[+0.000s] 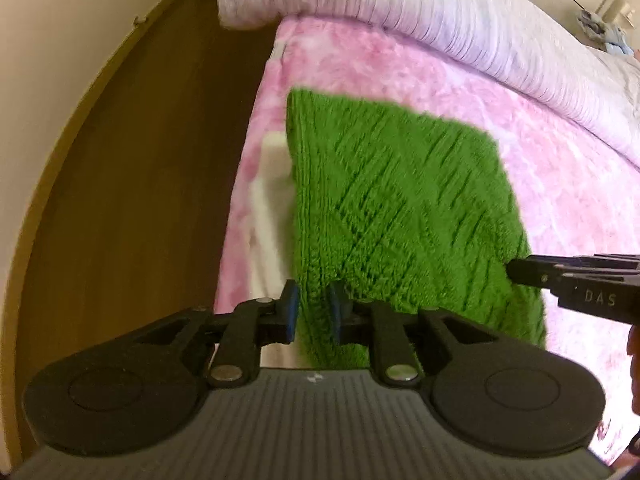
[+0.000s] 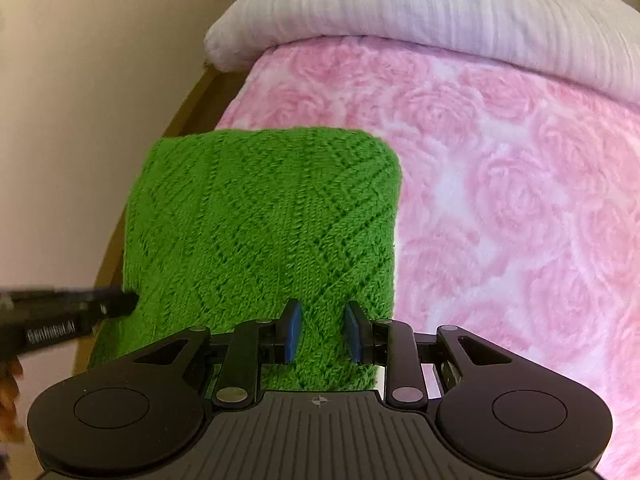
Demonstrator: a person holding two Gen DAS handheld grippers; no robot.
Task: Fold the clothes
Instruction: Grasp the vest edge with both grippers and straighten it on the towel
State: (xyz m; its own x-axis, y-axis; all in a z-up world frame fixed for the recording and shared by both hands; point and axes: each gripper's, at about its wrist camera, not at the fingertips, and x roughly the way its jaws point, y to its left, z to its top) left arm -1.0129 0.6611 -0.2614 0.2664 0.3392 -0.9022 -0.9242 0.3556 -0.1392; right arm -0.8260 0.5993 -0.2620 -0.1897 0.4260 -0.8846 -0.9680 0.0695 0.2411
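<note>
A green knitted garment (image 1: pixel 392 200) lies folded on the pink rose-patterned blanket (image 1: pixel 560 184), close to the bed's left edge. My left gripper (image 1: pixel 313 312) is shut on its near left corner, and green knit fills the gap between the blue pads. My right gripper (image 2: pixel 324 332) is shut on the near right part of the garment (image 2: pixel 260 220), its pads set a little wider with thick knit between them. Each gripper shows in the other's view: the right gripper's fingers (image 1: pixel 520 270) reach the garment's right edge, and the left gripper's fingers (image 2: pixel 124 304) reach its left edge.
A white ribbed duvet (image 2: pixel 400 4) is bunched across the back of the bed. Dark wooden floor (image 1: pixel 140 184) and a cream wall lie past the bed's left edge. A blurred white strip (image 1: pixel 272 184) shows beside the garment. A pile of clothes (image 1: pixel 600 28) sits far right.
</note>
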